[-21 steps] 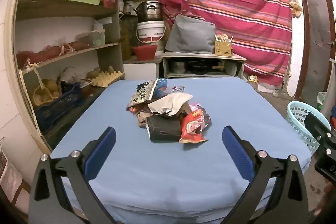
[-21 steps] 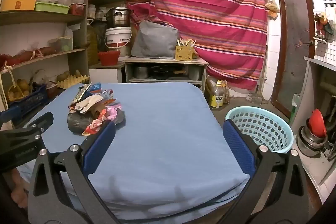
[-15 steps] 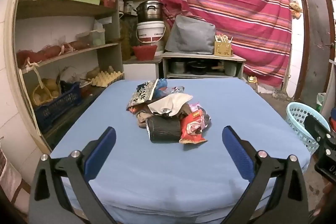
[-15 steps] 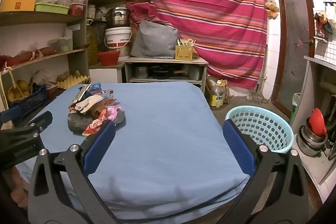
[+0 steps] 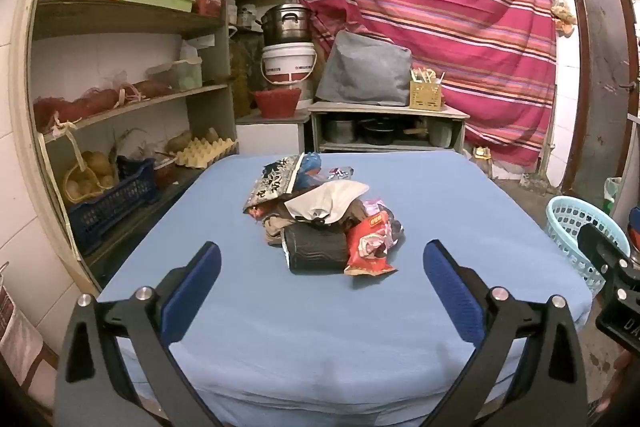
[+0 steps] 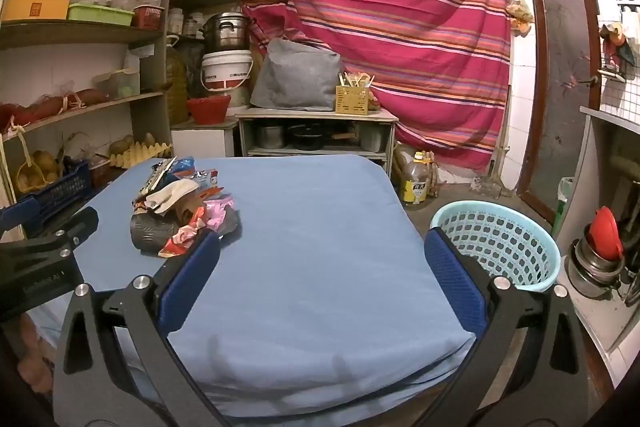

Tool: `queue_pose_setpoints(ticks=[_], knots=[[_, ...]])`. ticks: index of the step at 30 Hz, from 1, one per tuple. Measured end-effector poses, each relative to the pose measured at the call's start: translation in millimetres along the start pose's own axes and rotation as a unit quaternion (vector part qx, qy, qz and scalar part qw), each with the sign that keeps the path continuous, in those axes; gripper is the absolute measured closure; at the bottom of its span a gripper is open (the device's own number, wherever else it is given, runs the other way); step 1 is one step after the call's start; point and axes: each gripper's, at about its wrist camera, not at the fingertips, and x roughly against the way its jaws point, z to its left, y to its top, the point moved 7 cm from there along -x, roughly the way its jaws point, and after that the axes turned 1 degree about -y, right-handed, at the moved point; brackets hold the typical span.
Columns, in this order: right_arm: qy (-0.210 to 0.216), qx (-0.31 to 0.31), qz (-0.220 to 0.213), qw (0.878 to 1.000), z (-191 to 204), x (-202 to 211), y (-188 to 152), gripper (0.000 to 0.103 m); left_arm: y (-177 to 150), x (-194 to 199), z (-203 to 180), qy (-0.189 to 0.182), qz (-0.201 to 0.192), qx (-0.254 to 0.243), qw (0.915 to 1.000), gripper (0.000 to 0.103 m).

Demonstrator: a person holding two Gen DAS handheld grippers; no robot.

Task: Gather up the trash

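A heap of trash (image 5: 320, 219) lies mid-table on the blue cloth: a black cup (image 5: 316, 251) on its side, a red snack wrapper (image 5: 370, 247), white paper (image 5: 328, 201) and a patterned packet (image 5: 272, 183). My left gripper (image 5: 320, 287) hovers open just short of the heap, nothing between its blue pads. In the right wrist view the heap (image 6: 184, 211) sits to the left, and my right gripper (image 6: 320, 279) stands open over bare cloth. A light blue basket (image 6: 500, 243) stands on the floor right of the table; it also shows as the basket (image 5: 576, 231) at the left view's edge.
The blue-covered table (image 5: 320, 347) fills the foreground. Shelves (image 5: 120, 99) with baskets and egg trays run along the left. A low cabinet (image 5: 388, 127) and striped curtain (image 5: 440, 7) stand behind. A yellow bottle (image 6: 416, 187) is on the floor, pots (image 6: 600, 255) at right.
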Motion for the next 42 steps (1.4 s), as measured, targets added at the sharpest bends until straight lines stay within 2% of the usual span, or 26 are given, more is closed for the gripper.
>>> queue_pose_setpoints(ticks=[37,42], knots=[[-0.001,0.002,0.001,1.000,4.2,0.2,-3.7,0.004,16.2,10.2,15.7,0.004,-0.004,0.000,1.0000,0.004],[-0.001,0.002,0.001,1.000,2.5,-0.1,-2.6,0.004,10.3,9.5,10.1,0.003,-0.004,-0.002,1.0000,0.004]])
